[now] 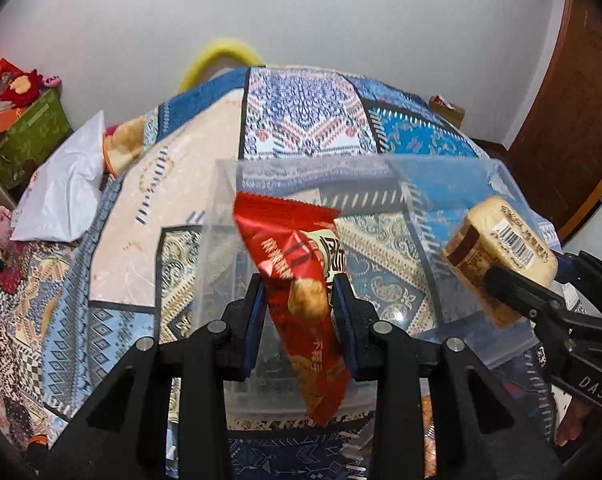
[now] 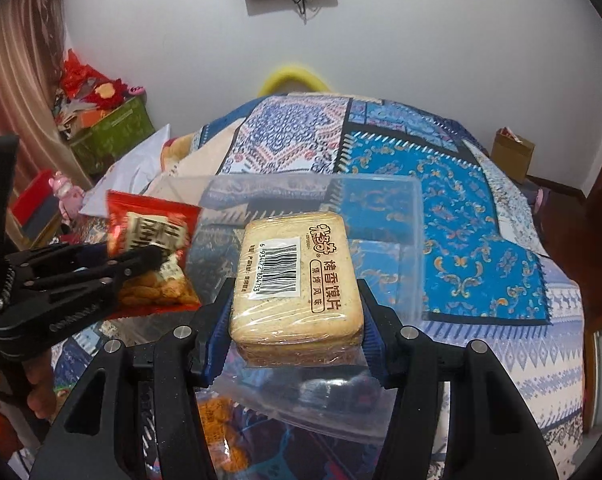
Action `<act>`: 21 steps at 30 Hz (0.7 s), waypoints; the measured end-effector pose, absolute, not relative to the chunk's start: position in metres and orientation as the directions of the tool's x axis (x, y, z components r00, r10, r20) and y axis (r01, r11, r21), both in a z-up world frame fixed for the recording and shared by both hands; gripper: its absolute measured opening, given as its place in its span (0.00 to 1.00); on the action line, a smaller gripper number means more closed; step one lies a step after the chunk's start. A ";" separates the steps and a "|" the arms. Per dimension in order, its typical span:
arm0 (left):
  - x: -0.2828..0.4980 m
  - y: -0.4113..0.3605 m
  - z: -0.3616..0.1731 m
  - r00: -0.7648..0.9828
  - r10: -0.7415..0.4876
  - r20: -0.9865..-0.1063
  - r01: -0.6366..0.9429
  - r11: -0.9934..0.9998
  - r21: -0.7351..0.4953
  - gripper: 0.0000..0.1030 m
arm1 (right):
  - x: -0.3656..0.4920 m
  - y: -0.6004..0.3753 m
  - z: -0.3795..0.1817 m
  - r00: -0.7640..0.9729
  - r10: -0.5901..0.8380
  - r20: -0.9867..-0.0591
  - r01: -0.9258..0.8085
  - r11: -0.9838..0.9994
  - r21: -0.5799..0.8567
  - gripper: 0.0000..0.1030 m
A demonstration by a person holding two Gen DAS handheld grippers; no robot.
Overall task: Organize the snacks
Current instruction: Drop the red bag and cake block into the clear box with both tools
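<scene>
My left gripper (image 1: 299, 294) is shut on a red snack packet (image 1: 297, 280), which hangs tilted above a clear plastic bin (image 1: 453, 184) on the patterned bedspread. My right gripper (image 2: 297, 316) is shut on a wrapped pack of toasted bread slices (image 2: 297, 276) with a barcode label, held over the same clear bin (image 2: 417, 208). In the left wrist view the bread pack (image 1: 501, 248) and the right gripper (image 1: 537, 288) show at the right. The right wrist view has the red packet (image 2: 153, 248) and the left gripper (image 2: 141, 264) at its left.
A patchwork bedspread (image 1: 301, 120) covers the bed. A white bag (image 1: 61, 192) and a green box (image 1: 29, 136) with red decorations lie at the left. A cardboard box (image 2: 515, 152) stands at the far right by a wooden door (image 1: 573, 100). More snack packets (image 2: 217, 416) lie below the grippers.
</scene>
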State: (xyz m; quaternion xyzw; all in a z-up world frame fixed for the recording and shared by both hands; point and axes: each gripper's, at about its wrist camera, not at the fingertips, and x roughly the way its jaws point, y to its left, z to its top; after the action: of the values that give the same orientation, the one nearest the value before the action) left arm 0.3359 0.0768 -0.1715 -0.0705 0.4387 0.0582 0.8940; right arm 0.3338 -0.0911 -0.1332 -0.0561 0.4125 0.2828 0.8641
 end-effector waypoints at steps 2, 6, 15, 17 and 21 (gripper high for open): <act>0.337 0.076 -0.176 0.597 0.037 -0.801 -0.159 0.985 -0.073 0.32 | 0.334 -0.088 -0.136 0.493 0.435 -0.753 -0.543 0.830 0.124 0.51; 0.335 0.068 -0.178 0.586 0.056 -0.808 -0.139 0.990 -0.032 0.32 | 0.335 -0.084 -0.143 0.478 0.426 -0.768 -0.549 0.827 0.117 0.51; 0.324 0.060 -0.173 0.577 0.039 -0.816 -0.102 0.994 -0.025 0.45 | 0.322 -0.080 -0.130 0.526 0.392 -0.755 -0.565 0.824 0.034 0.64; 0.318 0.060 -0.167 0.581 0.034 -0.813 -0.106 0.994 -0.034 0.45 | 0.315 -0.082 -0.123 0.537 0.393 -0.747 -0.571 0.821 0.022 0.64; 0.303 0.060 -0.149 0.602 0.020 -0.799 -0.104 0.993 -0.053 0.49 | 0.306 -0.089 -0.111 0.544 0.408 -0.733 -0.571 0.820 0.032 0.64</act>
State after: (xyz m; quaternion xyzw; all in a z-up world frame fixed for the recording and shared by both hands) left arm 0.3031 0.0600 -0.1492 -0.0471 0.4450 0.0345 0.8936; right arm 0.3056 -0.0888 -0.1109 -0.1056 0.3861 0.2806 0.8724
